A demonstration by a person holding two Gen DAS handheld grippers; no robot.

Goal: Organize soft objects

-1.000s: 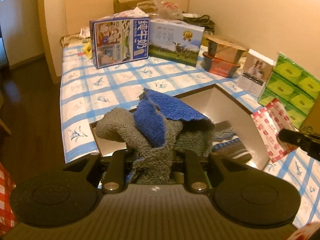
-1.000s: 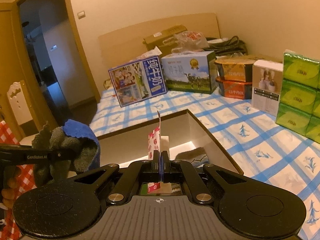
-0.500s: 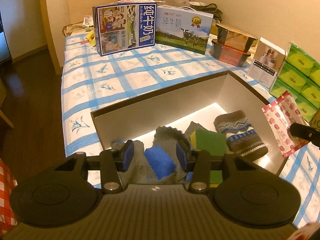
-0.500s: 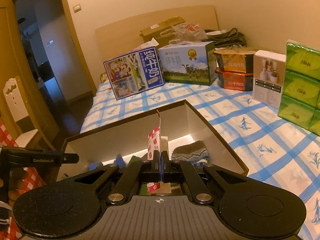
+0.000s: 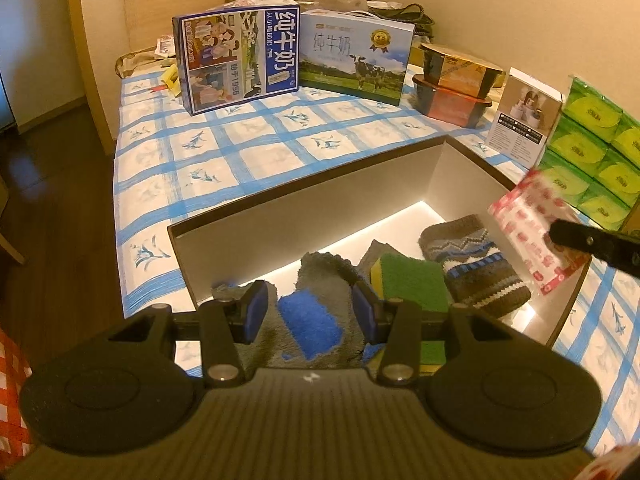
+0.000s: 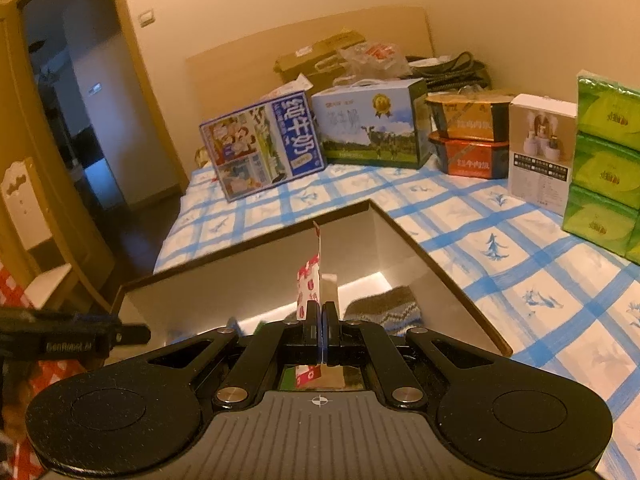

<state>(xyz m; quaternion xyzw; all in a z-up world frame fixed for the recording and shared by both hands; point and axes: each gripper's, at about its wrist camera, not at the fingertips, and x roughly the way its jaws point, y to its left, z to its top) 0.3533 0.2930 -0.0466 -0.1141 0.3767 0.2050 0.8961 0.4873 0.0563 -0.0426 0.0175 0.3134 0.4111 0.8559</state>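
L wrist: left claw [image 5: 308, 312] apart over grey-blue towel [image 5: 310, 330], no grip | right claw [image 6: 320, 320] clamps red-white packet [image 6: 308, 284]

Two milk cartons [image 5: 240, 60], green tissue packs [image 5: 596, 152], checked tablecloth [image 5: 260, 152]

Your left hand-held gripper [image 5: 310, 314] hangs over the box [image 5: 304, 216], jaws apart, nothing pinched. Under it lies the grey-and-blue towel [image 5: 312, 320], touching a green sponge [image 5: 412, 284] and, next along, a patterned knit piece [image 5: 472, 264] (all inside). At the right edge, your right hand-held gripper [image 5: 560, 234] pinches a red-and-white packet [image 5: 528, 232].
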